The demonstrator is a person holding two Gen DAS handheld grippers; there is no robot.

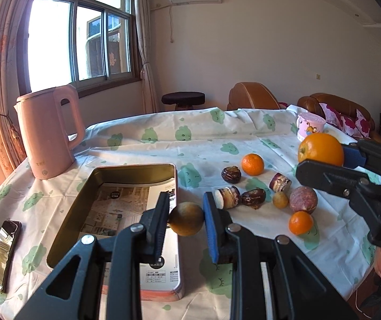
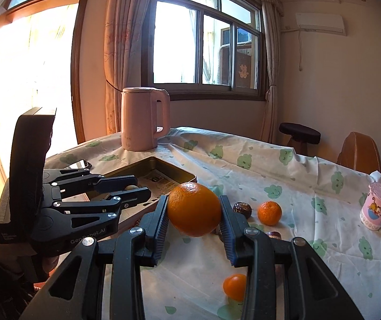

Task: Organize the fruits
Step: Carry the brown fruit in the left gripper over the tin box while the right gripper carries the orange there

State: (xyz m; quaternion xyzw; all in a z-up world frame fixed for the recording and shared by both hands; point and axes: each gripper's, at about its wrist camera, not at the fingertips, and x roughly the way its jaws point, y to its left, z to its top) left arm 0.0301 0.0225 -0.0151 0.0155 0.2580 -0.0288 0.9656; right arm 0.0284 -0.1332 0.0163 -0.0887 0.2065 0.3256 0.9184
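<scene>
My left gripper is shut on a small brown round fruit, held above the right rim of the gold metal tin. In the right wrist view my right gripper is shut on a large orange, lifted over the tablecloth; the same orange shows at the right of the left wrist view. On the cloth lie two small tangerines, dark dates, cut date pieces, a small yellow fruit and a reddish passion fruit.
A pink kettle stands behind the tin, and a phone lies at its left. A pink cartoon cup stands at the far right of the table. A stool and brown leather seats are beyond the table edge.
</scene>
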